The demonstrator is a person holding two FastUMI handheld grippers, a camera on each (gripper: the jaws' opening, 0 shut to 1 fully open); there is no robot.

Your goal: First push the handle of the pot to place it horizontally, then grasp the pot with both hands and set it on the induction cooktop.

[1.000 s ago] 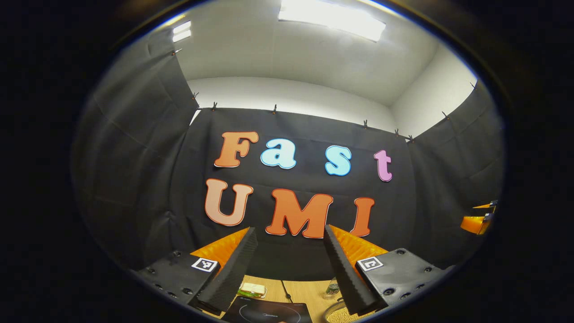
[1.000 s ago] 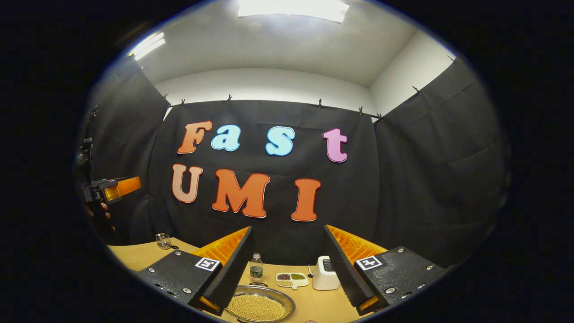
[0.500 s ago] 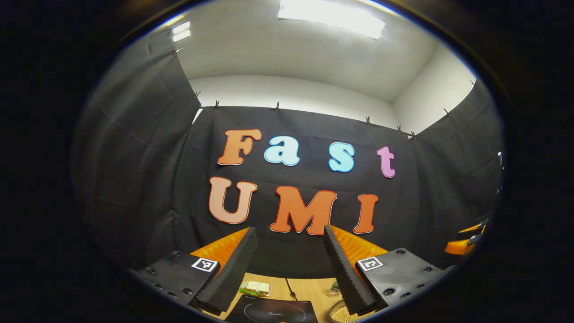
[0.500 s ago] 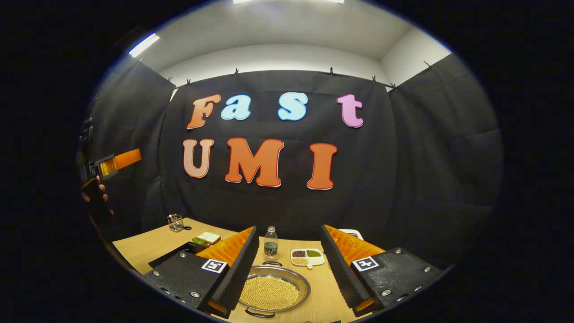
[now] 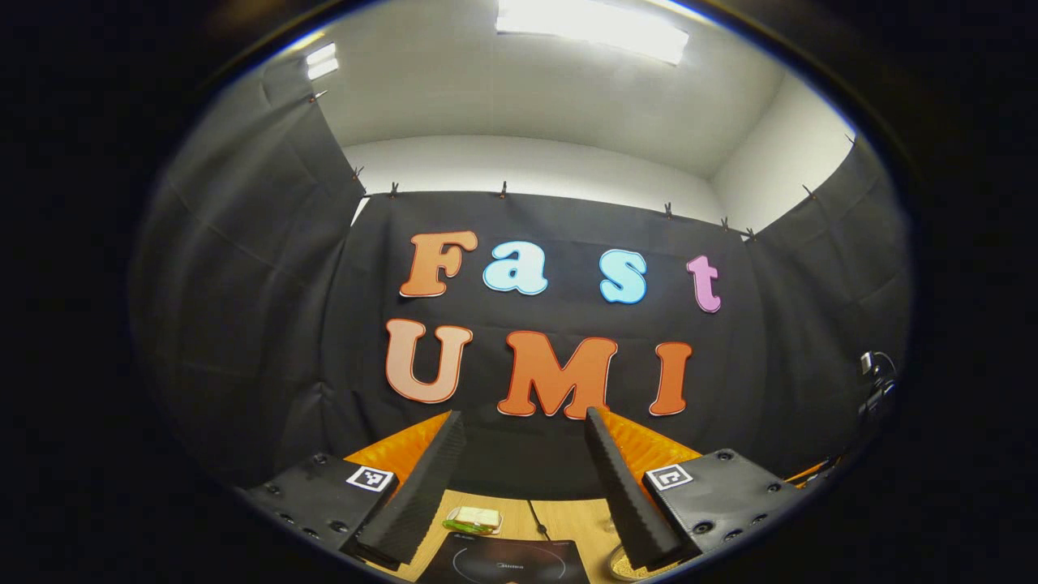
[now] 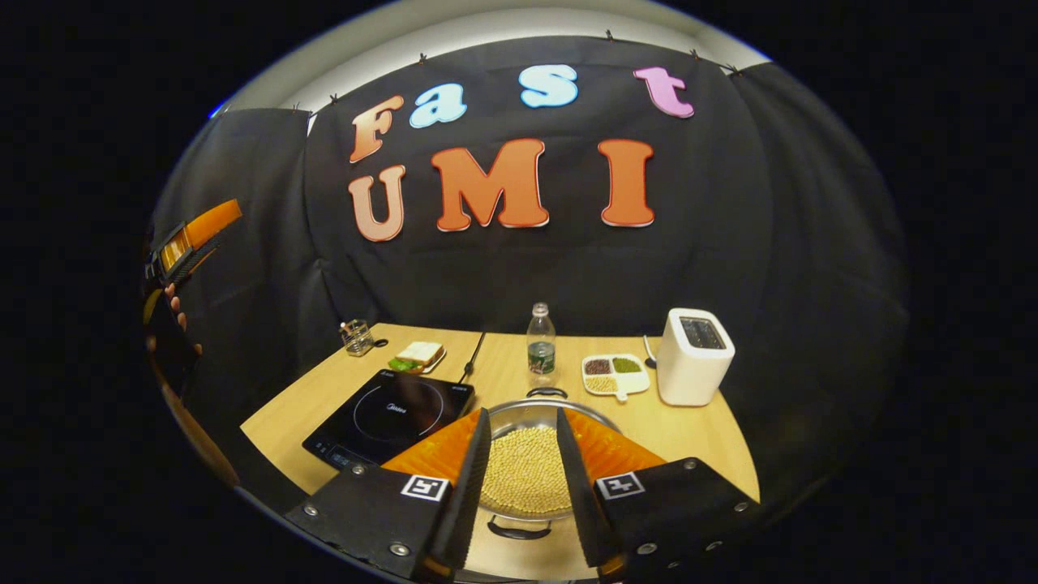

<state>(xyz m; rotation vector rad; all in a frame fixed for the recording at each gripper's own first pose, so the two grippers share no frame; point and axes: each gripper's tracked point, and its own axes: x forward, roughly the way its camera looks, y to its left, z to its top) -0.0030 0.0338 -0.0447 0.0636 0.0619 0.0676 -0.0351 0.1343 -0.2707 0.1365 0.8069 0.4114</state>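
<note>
Peeking in at the bottom edge of the left gripper view, the induction cooktop [image 5: 507, 561] and the pot [image 5: 620, 565] are both cut off, so little more than a dark slab and a sliver of rim with yellow grains can be made out. The left gripper [image 5: 517, 478] points up at the booth wall, its two fingers spread wide with nothing between them. A sandwich [image 5: 474, 519] lies on the table [image 5: 559, 519] just beyond the cooktop, small and blurred.

In the right gripper view the right gripper [image 6: 519, 478] hangs over the pot [image 6: 527, 466], its two fingers parted and gripping nothing; they hide both sides of the pot. The pot is full of yellow grains and sits at the lower centre of the frame, just right of the cooktop [image 6: 389, 415]. Two dark handles show, one at the far rim [image 6: 546, 392] and one at the near rim [image 6: 519, 531]. Whether the near handle lies flat cannot be told.

Farther back on the table [image 6: 697, 434] stand one water bottle [image 6: 541, 341], one white toaster [image 6: 694, 355], one divided dish [image 6: 615, 373] with four fillings, one sandwich [image 6: 419, 354] and one small glass jar [image 6: 356, 337]. At the left edge of the frame the left gripper [image 6: 190, 239] and the hand [image 6: 172, 312] holding it are partly cut off and dim.
</note>
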